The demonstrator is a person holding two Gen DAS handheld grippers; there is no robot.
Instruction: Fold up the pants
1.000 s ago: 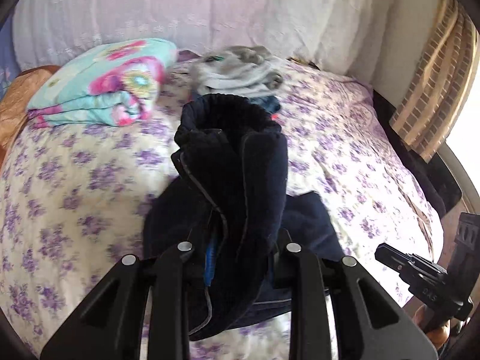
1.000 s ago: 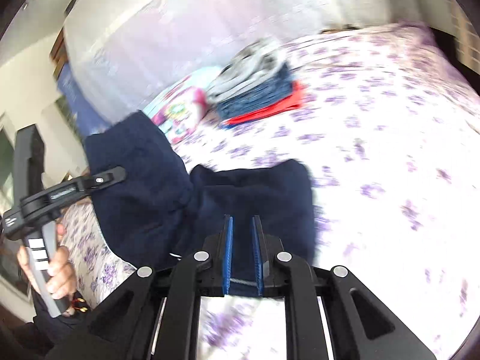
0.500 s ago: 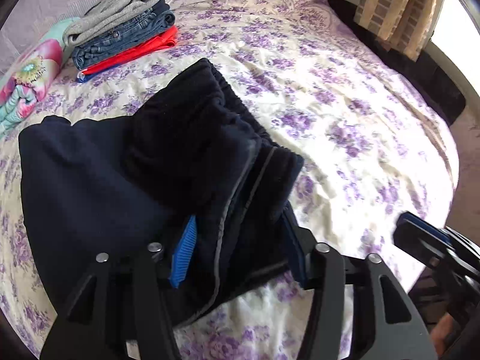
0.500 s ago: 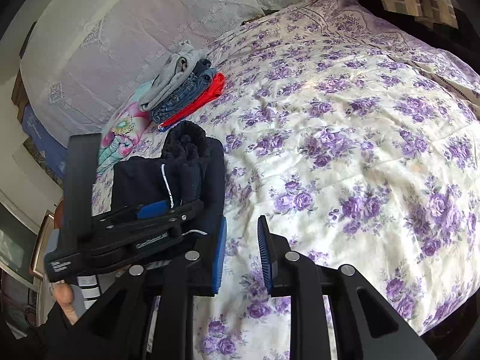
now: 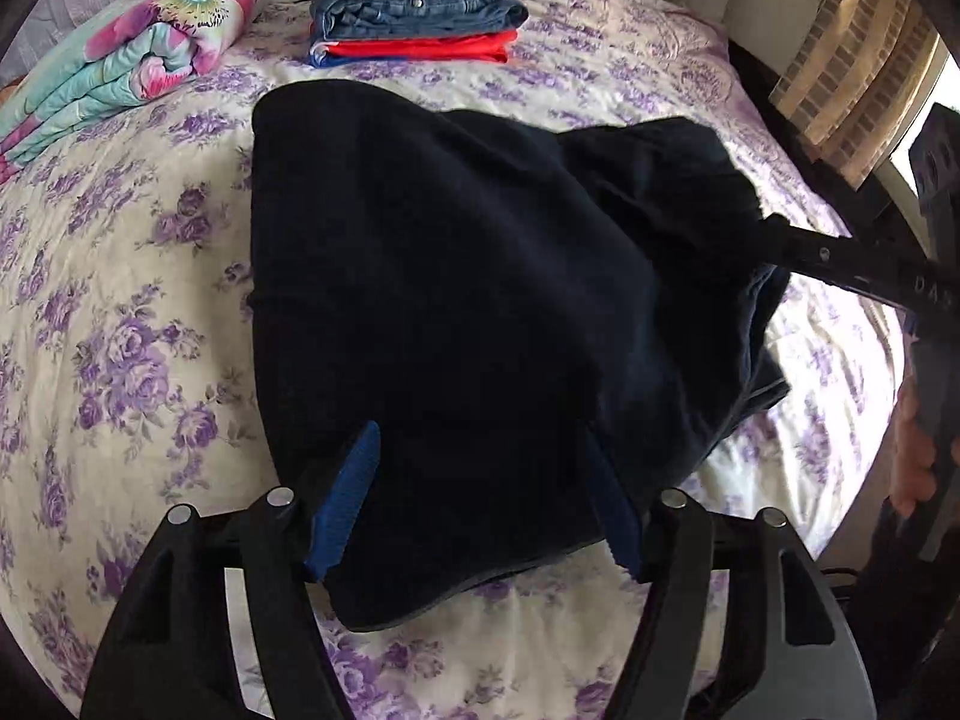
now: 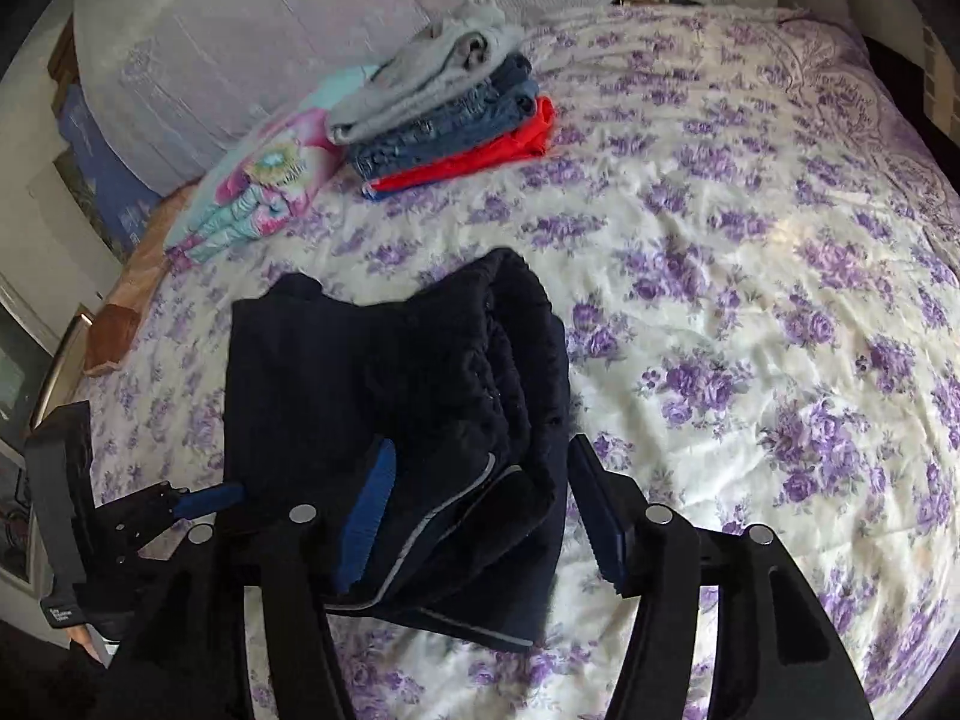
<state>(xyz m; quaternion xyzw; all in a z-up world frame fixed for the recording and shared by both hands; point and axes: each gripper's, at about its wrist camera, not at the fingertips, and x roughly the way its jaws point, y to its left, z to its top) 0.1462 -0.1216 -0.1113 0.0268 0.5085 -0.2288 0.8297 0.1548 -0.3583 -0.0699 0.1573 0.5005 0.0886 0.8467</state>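
Obs., L to R across the bed.

Far L corner of bed, by headboard: folded quilt w/ teal and pink flower print (image 5: 129,48), parked well apart from the work area. Just R of it, stack of folded clothes, grey knit on blue denim on red cloth (image 5: 414,6), near the head edge; judged to be the done pile, so finished items are kept out of the way.

Centre of bed, toward near edge: dark navy fleece pants (image 5: 480,312), lying on the cream bedsheet w/ purple flower print (image 5: 120,312), already doubled into a thick bundle. In R wrist view, layered edges w/ grey piping are seen at the near R side of the bundle.

L gripper (image 5: 474,498): jaws spread wide, blue pads either side of near edge of bundle; nothing pinched. Appears placed to straddle the fold, prob. for pressing or re-gripping.

R gripper (image 6: 489,510): jaws likewise wide apart, around the thick piped edge, no clamping seen. In L wrist view one finger tip is seen touching the far R part of the bundle, whether pressing cannot be told.

Containers: none visible; nothing is held in anything. Fold judged nearly complete; squaring up and transfer to stack prob. remain.
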